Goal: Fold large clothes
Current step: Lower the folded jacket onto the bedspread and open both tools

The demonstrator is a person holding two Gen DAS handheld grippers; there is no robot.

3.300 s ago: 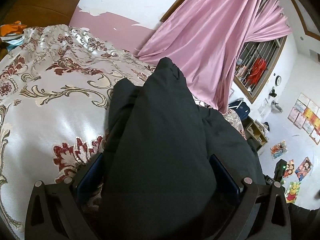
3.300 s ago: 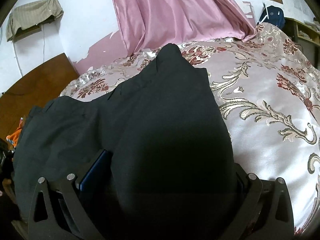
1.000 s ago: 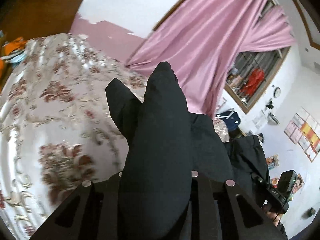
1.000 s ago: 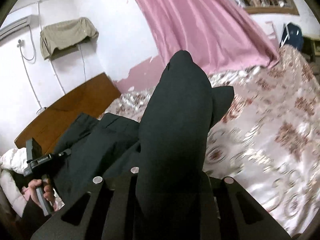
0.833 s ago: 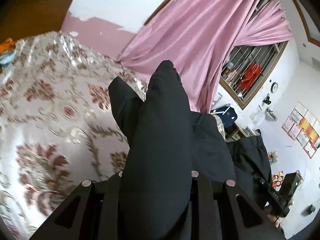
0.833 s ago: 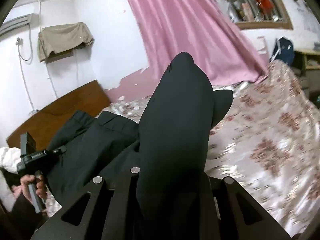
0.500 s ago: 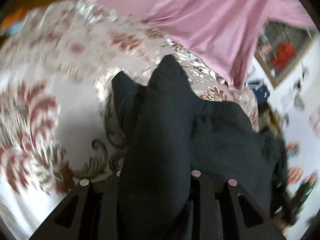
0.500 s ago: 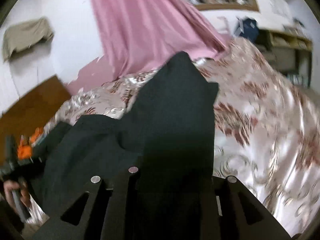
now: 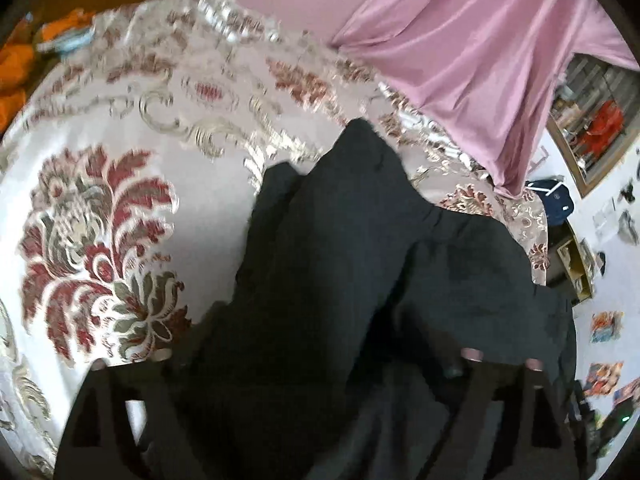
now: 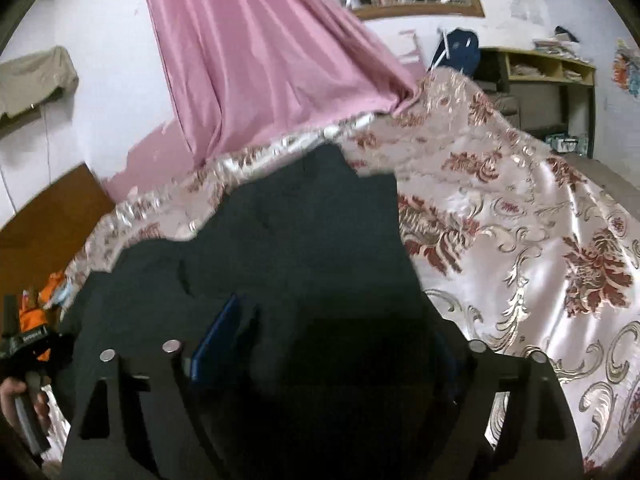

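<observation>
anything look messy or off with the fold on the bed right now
Yes. The black garment lies bunched and uneven on the floral bedspread, with a peak of cloth standing up at its far edge instead of lying flat.

Daylight fills my room evenly, and the satin bedspread (image 10: 552,216) throws back bright sheen at the right of my right view. My left view is smeared with motion blur, worst along the lower edge. The black garment (image 9: 320,280) swallows detail into shadow. Both fisheye frames bend hard and darken at their corners.
</observation>
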